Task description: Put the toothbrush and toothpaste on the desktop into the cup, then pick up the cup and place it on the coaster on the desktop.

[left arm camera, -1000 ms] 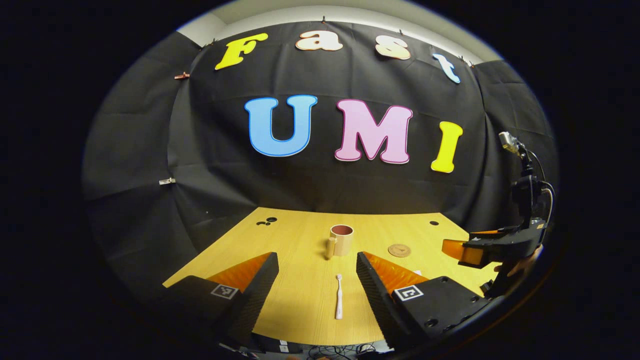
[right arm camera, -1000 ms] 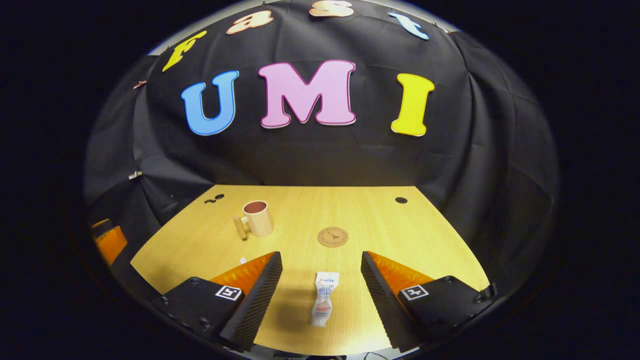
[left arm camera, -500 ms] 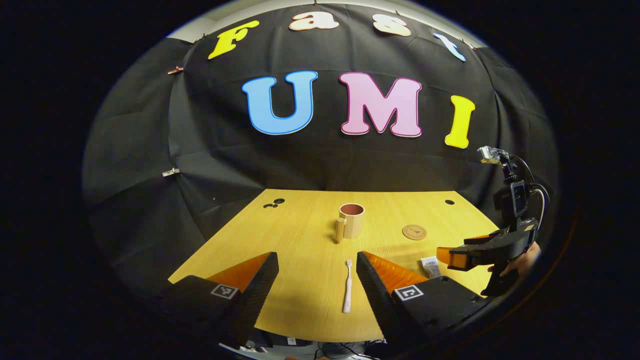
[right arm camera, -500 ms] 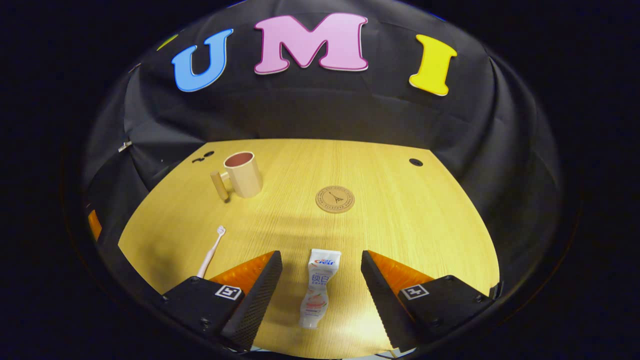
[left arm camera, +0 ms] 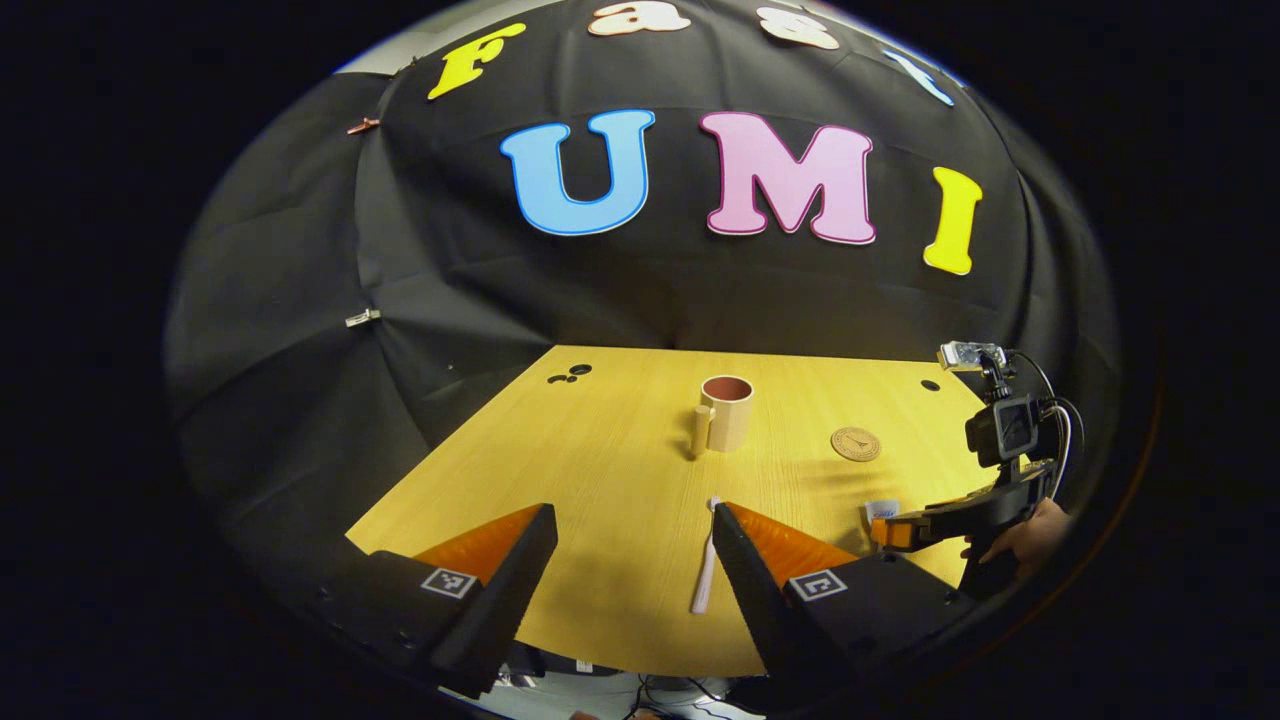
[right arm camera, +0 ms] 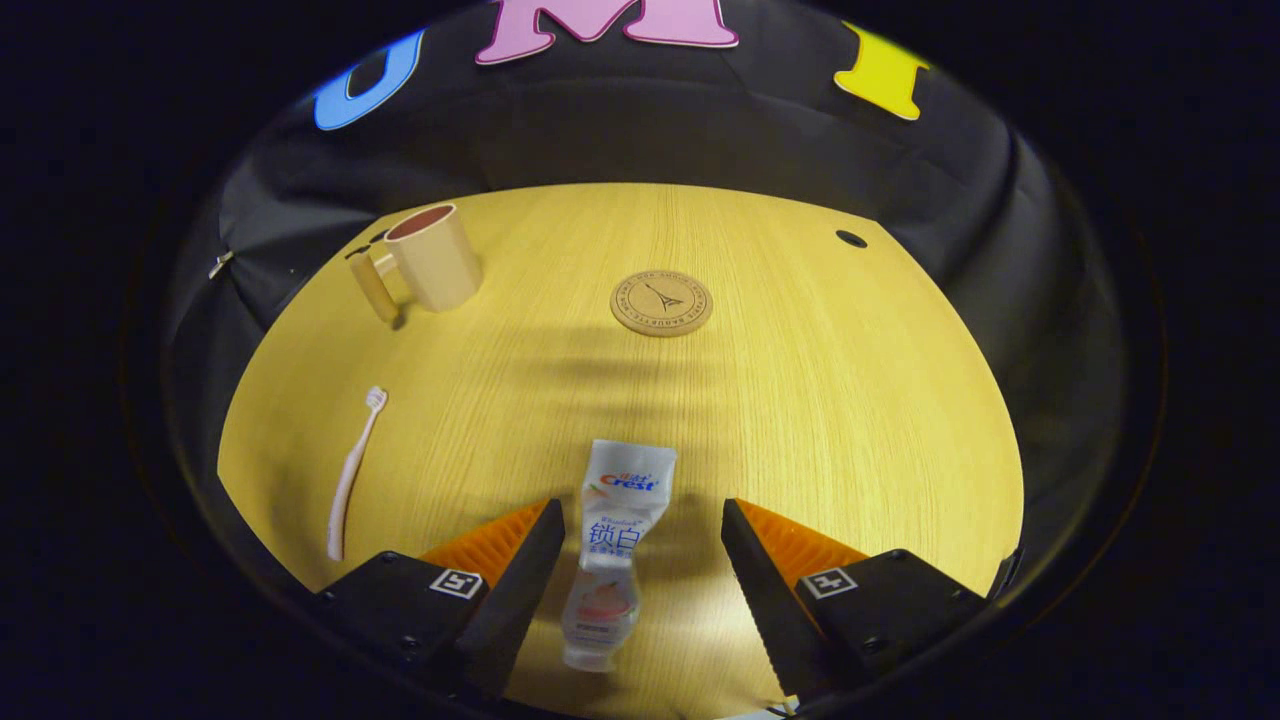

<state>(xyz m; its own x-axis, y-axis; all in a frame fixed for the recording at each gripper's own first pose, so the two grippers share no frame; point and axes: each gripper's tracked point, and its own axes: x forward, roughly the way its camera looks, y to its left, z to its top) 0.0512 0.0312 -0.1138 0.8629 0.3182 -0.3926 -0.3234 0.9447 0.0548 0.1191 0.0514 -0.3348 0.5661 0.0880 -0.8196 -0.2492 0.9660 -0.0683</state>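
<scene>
A pale pink toothbrush (left arm camera: 704,560) lies on the wooden desktop (left arm camera: 600,470), close beside the right finger of my open left gripper (left arm camera: 634,548). The same toothbrush (right arm camera: 352,470) lies at the left in the right gripper view. A white toothpaste tube (right arm camera: 610,545) lies flat between the spread fingers of my open right gripper (right arm camera: 643,545), cap end nearest the camera; neither finger touches it. A beige cup (left arm camera: 726,412) with a handle stands upright mid-table, seen as the cup (right arm camera: 432,258) at the far left. The round cork coaster (right arm camera: 661,303) lies beyond the tube, and the coaster (left arm camera: 855,443) sits right of the cup.
The right gripper (left arm camera: 935,522), held by a hand (left arm camera: 1030,535), hangs low over the desktop's right edge in the left gripper view. Cable holes (left arm camera: 570,375) mark the far corners of the desktop. Black cloth walls close the back and sides.
Both grippers have dropped lower and moved forward over the desktop. The toothpaste now lies deeper between my right fingers, and the toothbrush has shifted toward my left gripper's right finger.
</scene>
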